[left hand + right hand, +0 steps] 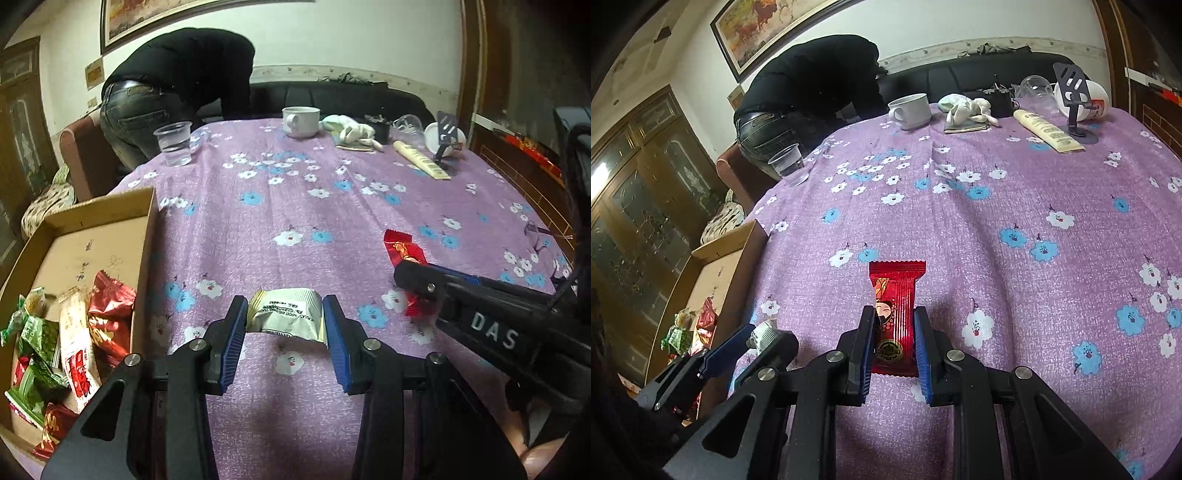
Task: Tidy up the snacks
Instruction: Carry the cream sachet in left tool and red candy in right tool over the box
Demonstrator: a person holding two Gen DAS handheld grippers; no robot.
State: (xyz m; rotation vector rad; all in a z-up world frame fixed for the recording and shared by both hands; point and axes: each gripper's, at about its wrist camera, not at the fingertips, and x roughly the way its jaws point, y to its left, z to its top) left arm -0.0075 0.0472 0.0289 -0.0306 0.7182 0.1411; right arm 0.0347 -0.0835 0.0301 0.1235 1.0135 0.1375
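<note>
My left gripper point(286, 314) is shut on a white snack packet point(286, 312) with printed text, its blue pads pressing both ends just above the purple flowered tablecloth point(295, 206). My right gripper point(895, 325) is shut on a red snack packet point(895, 314) lying lengthwise between its pads. In the left wrist view the red packet point(404, 249) and the right gripper point(415, 280) show at the right. The cardboard box point(107, 218) at the left holds several red, green and white snack packets point(74, 332). The right wrist view catches the box point(727, 258) and the left gripper point(753, 338) at its lower left.
At the table's far side stand a clear plastic cup point(173, 142), a white mug point(301, 120), a white cloth point(347, 129), a cream tube point(421, 158) and a black phone stand point(445, 136). A person in dark clothes point(177, 85) bends over beyond the far left corner.
</note>
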